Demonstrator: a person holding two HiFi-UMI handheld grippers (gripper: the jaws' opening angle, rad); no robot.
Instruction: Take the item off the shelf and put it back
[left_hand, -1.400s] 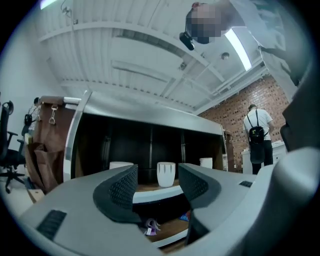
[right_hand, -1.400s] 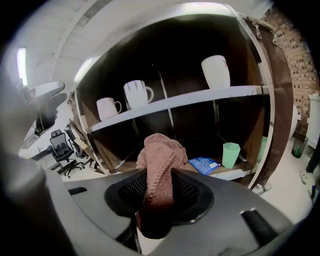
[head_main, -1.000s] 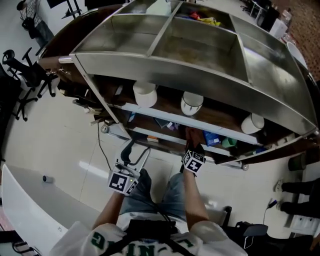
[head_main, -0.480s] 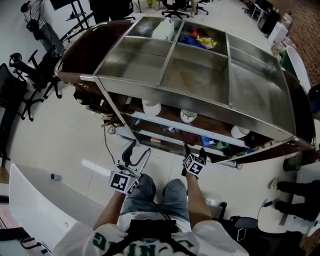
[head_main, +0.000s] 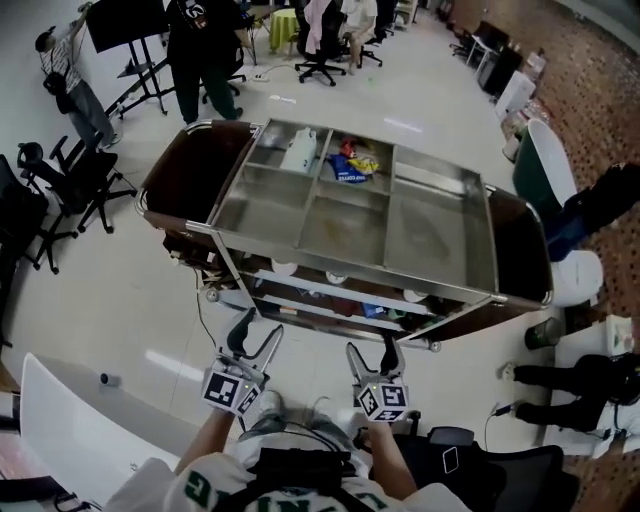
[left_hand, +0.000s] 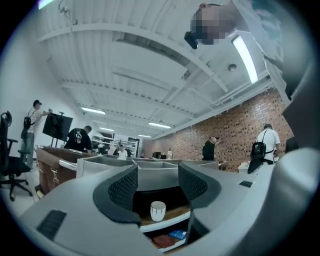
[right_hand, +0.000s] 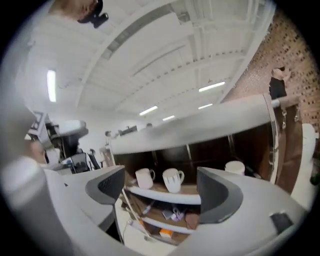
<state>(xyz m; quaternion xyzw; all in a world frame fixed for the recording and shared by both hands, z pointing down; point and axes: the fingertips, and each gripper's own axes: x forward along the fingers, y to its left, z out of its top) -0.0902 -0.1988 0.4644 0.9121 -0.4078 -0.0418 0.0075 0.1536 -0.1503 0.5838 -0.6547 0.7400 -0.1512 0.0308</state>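
Below the head camera, a steel cart (head_main: 440, 230) stands on a pale office floor (head_main: 100, 300), left tongs (head_main: 258, 328) and right tongs (head_main: 371, 352) short of it. Along the left tongs' view they gape empty, framing a white mug (left_hand: 158, 210) on the cart's shelf (left_hand: 165, 223), brick wall (left_hand: 240, 125) behind. Along the right view, wide tongs ease closed on nothing, three mugs (right_hand: 172, 179) shelved ahead.

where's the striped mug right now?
In the right gripper view the striped mug stands on the cart's open shelf, a plain white mug just left of it and a third mug farther right.
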